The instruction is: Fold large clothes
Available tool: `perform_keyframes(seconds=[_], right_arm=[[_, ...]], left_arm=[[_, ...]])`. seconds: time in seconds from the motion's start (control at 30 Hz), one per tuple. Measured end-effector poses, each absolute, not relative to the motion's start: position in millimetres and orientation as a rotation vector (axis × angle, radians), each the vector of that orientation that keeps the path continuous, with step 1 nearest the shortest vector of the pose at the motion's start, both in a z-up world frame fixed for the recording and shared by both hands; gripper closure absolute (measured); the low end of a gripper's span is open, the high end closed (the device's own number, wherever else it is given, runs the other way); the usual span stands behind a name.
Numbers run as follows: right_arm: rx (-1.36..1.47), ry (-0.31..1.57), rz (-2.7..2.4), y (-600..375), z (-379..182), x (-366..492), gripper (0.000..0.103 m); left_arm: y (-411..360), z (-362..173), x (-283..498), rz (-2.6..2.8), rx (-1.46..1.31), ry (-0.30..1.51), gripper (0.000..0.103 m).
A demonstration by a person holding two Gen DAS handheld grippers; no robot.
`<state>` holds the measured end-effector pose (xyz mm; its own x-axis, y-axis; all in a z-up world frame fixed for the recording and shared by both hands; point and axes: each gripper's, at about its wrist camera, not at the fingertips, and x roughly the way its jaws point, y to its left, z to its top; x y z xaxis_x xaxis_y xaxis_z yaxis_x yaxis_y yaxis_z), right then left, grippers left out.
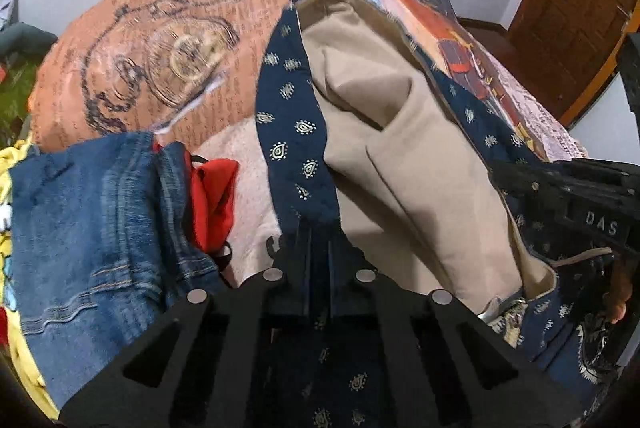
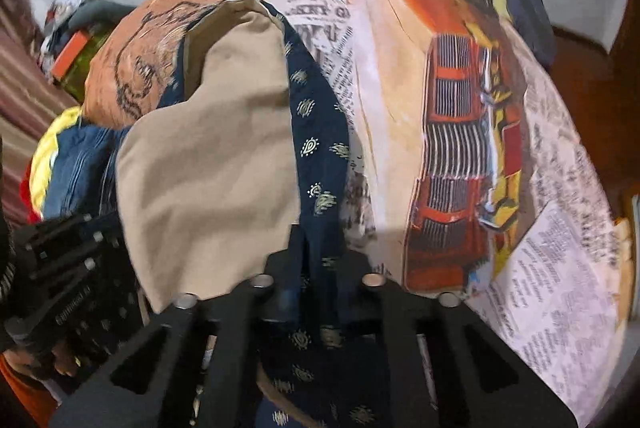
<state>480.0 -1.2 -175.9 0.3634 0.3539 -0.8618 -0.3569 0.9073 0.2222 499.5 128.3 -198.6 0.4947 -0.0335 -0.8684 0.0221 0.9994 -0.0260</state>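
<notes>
A navy garment with small gold paisley print and a beige lining lies stretched over the bed. My left gripper is shut on its navy edge. My right gripper is shut on another navy edge of the same garment, with the beige lining to its left. Each gripper shows at the side of the other's view: the right one and the left one.
The bed carries a printed cover with newspaper text and an orange car picture. Blue jeans, a red cloth and a yellow item lie at the left. A wooden door stands at the right.
</notes>
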Motion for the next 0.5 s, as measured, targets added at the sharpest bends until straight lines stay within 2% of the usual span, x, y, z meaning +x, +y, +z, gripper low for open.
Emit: perform_keyframes(seconds=[0.27, 0.5], right_arm=[[0.047, 0.998, 0.526, -29.0, -118.8, 440.9, 0.096], [0.003, 0.920, 0.600, -38.7, -78.2, 385.6, 0.096]], left_arm=[[133.9, -127.2, 458.0, -0.106, -0.085, 0.921, 0.100], [127.0, -80.0, 389.0, -0.196, -0.064, 0.842, 0.100]])
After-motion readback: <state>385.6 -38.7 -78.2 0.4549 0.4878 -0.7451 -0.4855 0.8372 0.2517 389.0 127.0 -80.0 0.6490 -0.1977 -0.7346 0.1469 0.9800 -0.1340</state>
